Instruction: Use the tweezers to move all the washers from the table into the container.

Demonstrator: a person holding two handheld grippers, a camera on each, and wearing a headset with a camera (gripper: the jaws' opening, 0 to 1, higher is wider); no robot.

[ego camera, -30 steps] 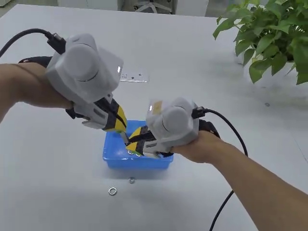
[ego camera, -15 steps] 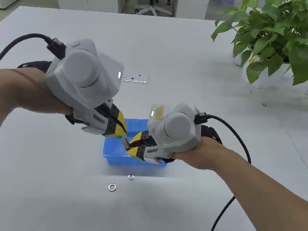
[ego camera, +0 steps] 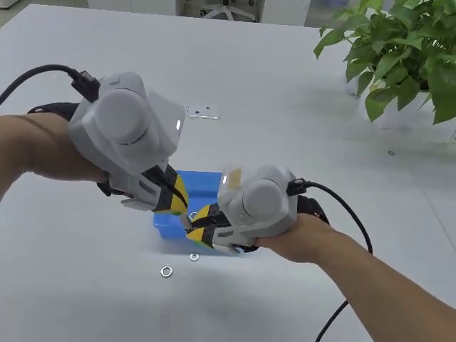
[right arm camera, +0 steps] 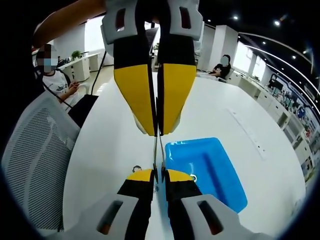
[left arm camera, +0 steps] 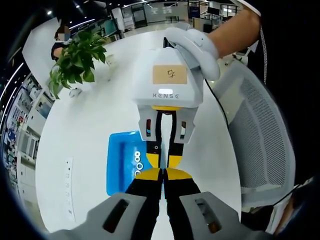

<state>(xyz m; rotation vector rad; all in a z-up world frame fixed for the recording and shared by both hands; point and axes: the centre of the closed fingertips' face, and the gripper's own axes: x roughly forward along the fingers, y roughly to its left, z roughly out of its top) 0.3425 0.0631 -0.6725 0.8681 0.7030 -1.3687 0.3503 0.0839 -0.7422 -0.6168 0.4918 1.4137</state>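
Observation:
The blue container (ego camera: 205, 184) sits mid-table, with several washers (left arm camera: 138, 161) along one inner wall. Two washers lie on the table in front of it: one (ego camera: 166, 271) further out and one (ego camera: 194, 256) close to the wall. Thin metal tweezers (right arm camera: 156, 150) run between the two grippers, which meet tip to tip. My left gripper (ego camera: 182, 206) is shut on one end and my right gripper (ego camera: 198, 217) is shut on the other. They hang over the container's near wall, just above the closer washer (right arm camera: 136, 168). The tweezer tips are hidden in the head view.
A potted green plant (ego camera: 399, 50) stands at the far right of the white table. A small clear plate (ego camera: 201, 111) lies beyond the container. Black cables trail from both grippers. A mesh chair (left arm camera: 260, 135) stands by the table edge, and people sit in the background.
Both grippers, with the tweezers, have shifted from over the container's inside toward its near wall, closer to the two washers on the table. The washers have not moved.

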